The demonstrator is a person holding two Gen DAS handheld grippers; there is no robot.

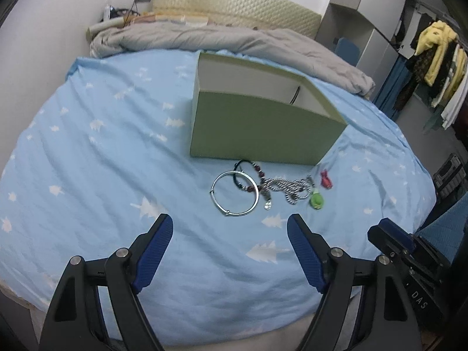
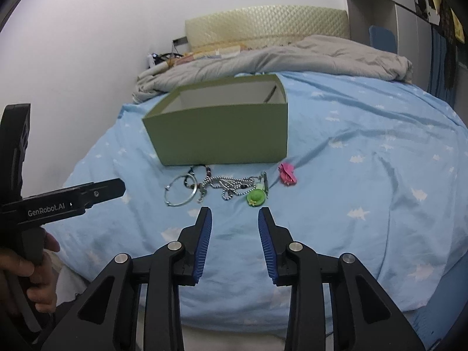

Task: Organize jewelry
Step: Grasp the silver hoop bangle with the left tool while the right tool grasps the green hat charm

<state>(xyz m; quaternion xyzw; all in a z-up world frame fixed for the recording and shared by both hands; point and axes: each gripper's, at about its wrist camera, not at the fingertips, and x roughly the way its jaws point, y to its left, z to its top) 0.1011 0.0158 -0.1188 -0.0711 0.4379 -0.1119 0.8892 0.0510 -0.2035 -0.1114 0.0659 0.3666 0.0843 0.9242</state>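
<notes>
**Both tongs empty, hovering short of the jewelry row**

Left gripper (image 1: pixel 229 234) stands wide open, nothing between its pads. Right gripper (image 2: pixel 235 219) is parted about halfway, also empty. Both hang over bare bedsheet (image 1: pixel 87 161), just near of the jewelry.

Jewelry lies in a row on the sheet, right in front of the green box (image 1: pixel 257 128). Left to right: silver bangle (image 1: pixel 234 193), beaded bracelet (image 1: pixel 248 175) overlapping it, ball chain (image 1: pixel 289 188), green hat charm (image 1: pixel 316 200), pink clip (image 2: pixel 287 173) off alone.

Handling, my guess: all light. Bangle is stiff and probably slick, so pinch across the wire rim. Chain is limp and will trail, likely snagging the bracelet and charm; take it at a bunched spot. Charm and clip are small and rigid, easy pinches. Soft bedding gives under pressure, so pads may sink or catch cloth.

Box is open-topped, looks empty inside; its tall near wall must be cleared. Farther off: grey duvet (image 1: pixel 234 41), cream headboard pad (image 1: pixel 234 3), hanging clothes (image 1: pixel 435 49) far right. None obstruct.
</notes>
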